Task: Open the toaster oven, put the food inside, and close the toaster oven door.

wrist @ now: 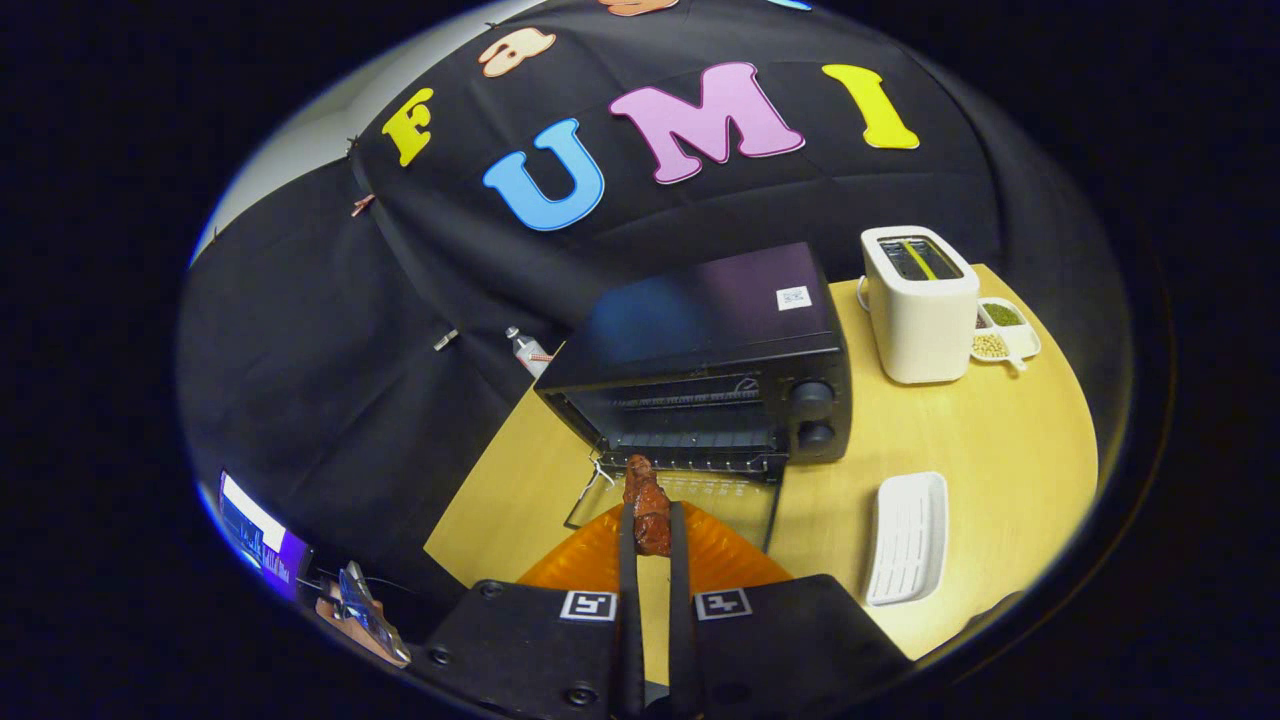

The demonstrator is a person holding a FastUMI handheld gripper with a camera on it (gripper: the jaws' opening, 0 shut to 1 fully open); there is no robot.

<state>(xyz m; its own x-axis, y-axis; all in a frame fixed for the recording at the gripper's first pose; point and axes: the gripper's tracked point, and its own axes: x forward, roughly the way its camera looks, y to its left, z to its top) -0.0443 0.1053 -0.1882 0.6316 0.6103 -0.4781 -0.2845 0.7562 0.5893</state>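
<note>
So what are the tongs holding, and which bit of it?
The tongs are shut on the brown piece of food, pinching its lower half. Its top end sticks out toward the open toaster oven.

Toaster oven door is down flat on the table, straight ahead of my tool; cavity mouth is open, with a wire rack across it. My tool grips the food between both fingers, held over the door and just short of the mouth. Orange plate lies under the fingers. To the right: bare table, then a white tray, well apart. White toaster and a small dish stand beyond, right of the oven.
</note>
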